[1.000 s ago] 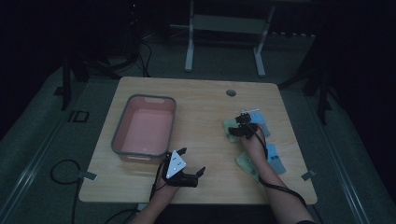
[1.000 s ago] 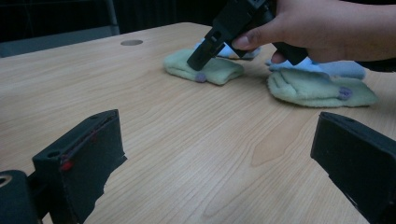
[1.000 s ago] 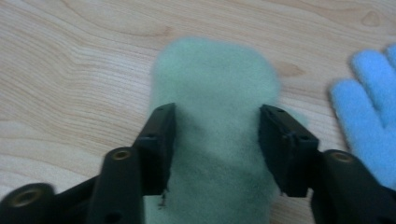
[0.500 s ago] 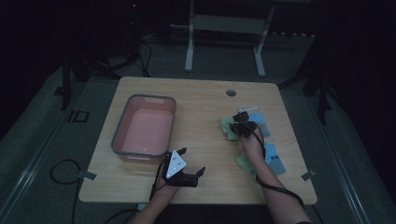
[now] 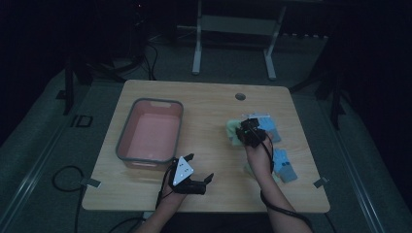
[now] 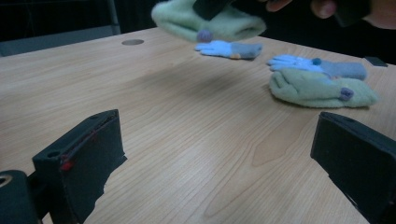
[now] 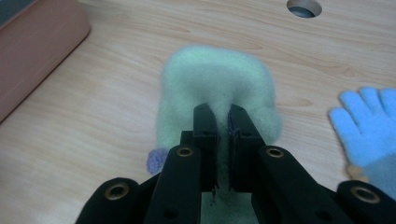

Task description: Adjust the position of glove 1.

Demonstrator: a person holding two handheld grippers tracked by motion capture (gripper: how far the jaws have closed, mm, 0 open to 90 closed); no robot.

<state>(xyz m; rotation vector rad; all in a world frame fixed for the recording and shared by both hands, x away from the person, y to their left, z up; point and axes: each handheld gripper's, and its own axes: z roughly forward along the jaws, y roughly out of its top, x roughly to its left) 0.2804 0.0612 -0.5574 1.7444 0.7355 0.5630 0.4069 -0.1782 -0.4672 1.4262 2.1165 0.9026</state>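
Dim room, pale wooden table (image 5: pixel 209 104) at frame centre, ringed by dark floor and cables.

Stood toward the table's left half: pink bin (image 5: pixel 150 133) with grey rim, bare inside. Lay at centre right, in the left gripper view: second green mitten (image 6: pixel 322 88) flat on the wood, just beside a blue glove (image 6: pixel 317 66), with another blue glove (image 6: pixel 229 48) farther back. Hung at right of centre in the high view, lifted clear of the wood in the left gripper view: green mitten (image 7: pixel 217 91), pinched in the right gripper (image 7: pixel 223 126), jaws just closed tight on a fold of fleece. Rested at lower centre of the high view: left gripper (image 5: pixel 199 167), jaws spread wide, gripping nothing, bare wood between them.
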